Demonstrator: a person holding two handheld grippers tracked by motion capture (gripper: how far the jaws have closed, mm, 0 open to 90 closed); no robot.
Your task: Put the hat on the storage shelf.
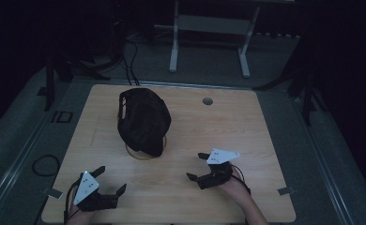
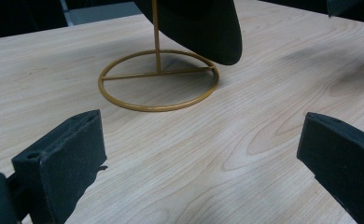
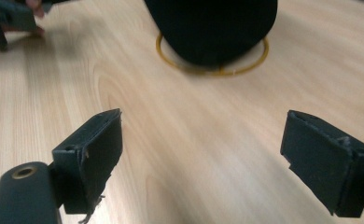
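— Left gripper (image 1: 110, 179)?
— Low at the near left corner of the tabletop (image 1: 265, 154), jaws spread wide, pinching nothing. Aimed forward and a little right at the gold ring base (image 2: 157, 80) of the stand.
— And the cap (image 1: 142, 121)?
— Sits on top of that stand, left of tabletop centre, well apart from both grippers. Brim end toward the near edge, mesh back away; long axis running near to far, tilted slightly left at the far end. Hangs over the near side of the ring, as seen from the left gripper view.
— Right gripper (image 1: 197, 165)?
— Near right, jaws likewise spread and empty, turned left toward the cap. Brim (image 3: 216, 32) dead ahead between the jaws in the right gripper view, ring peeking out under it.
— Nearer one?
— Hard to call; roughly even, right perhaps slightly closer to the brim. Probably a reach forward and inward for either.
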